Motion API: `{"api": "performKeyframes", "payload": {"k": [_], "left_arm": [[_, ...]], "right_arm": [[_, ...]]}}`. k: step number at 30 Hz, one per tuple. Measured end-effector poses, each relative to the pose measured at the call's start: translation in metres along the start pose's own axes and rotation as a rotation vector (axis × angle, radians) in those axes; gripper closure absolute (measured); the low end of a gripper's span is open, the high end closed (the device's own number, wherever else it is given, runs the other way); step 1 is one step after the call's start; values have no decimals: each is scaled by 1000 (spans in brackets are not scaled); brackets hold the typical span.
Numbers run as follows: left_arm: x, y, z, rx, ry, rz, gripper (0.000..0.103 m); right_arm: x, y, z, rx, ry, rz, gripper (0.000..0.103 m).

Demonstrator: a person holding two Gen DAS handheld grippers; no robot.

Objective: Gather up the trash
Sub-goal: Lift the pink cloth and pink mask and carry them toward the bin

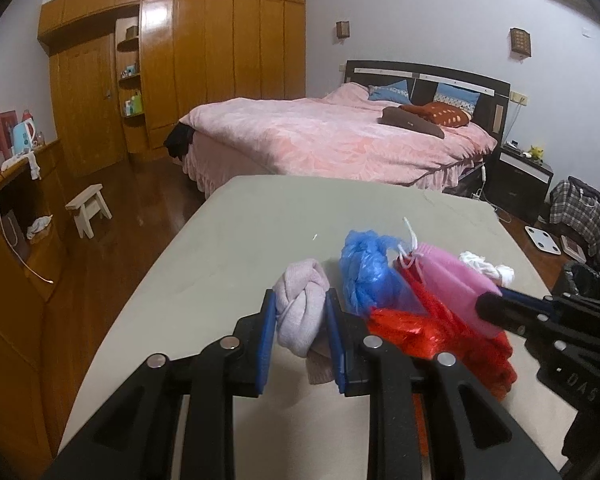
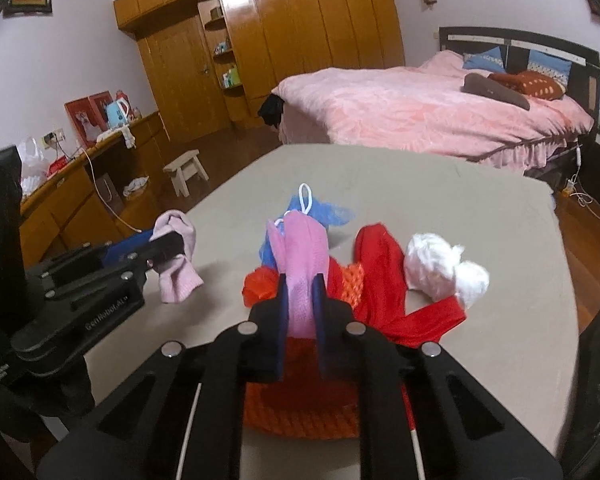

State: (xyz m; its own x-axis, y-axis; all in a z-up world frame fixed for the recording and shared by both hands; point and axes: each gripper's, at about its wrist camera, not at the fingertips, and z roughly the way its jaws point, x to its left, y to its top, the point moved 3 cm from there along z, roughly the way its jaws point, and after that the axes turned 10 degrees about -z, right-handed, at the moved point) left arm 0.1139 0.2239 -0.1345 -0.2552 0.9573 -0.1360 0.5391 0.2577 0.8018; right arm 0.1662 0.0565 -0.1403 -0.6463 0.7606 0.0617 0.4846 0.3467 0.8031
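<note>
My left gripper point(image 1: 300, 304) is shut on a knotted pale pink sock point(image 1: 302, 312), held just above the grey table point(image 1: 240, 240); it also shows in the right wrist view point(image 2: 178, 256). My right gripper point(image 2: 300, 286) is shut on a pink pouch point(image 2: 302, 260) with a white cord loop, over a pile of trash. The pile holds a blue plastic bag point(image 1: 362, 270), red plastic and net pieces point(image 2: 376, 264) and a white wad point(image 2: 440, 266). The right gripper also shows at the right of the left wrist view point(image 1: 488, 306).
A black trash bag point(image 2: 598, 380) hangs at the table's right edge. A pink bed point(image 1: 332, 136) stands beyond the table, a small stool point(image 1: 88, 208) on the wood floor to the left, a wooden counter point(image 1: 8, 176) along the left wall.
</note>
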Motion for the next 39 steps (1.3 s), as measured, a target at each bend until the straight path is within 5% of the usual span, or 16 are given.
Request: {"api": "performKeyframes", "payload": {"k": [18, 39], "left_arm": [[-72, 28, -27, -67, -116, 58, 79], [-254, 13, -31, -47, -422, 186, 79]], "right_arm": [[-51, 14, -71, -100, -136, 53, 92], [-183, -53, -187, -112, -469, 202, 92]]}}
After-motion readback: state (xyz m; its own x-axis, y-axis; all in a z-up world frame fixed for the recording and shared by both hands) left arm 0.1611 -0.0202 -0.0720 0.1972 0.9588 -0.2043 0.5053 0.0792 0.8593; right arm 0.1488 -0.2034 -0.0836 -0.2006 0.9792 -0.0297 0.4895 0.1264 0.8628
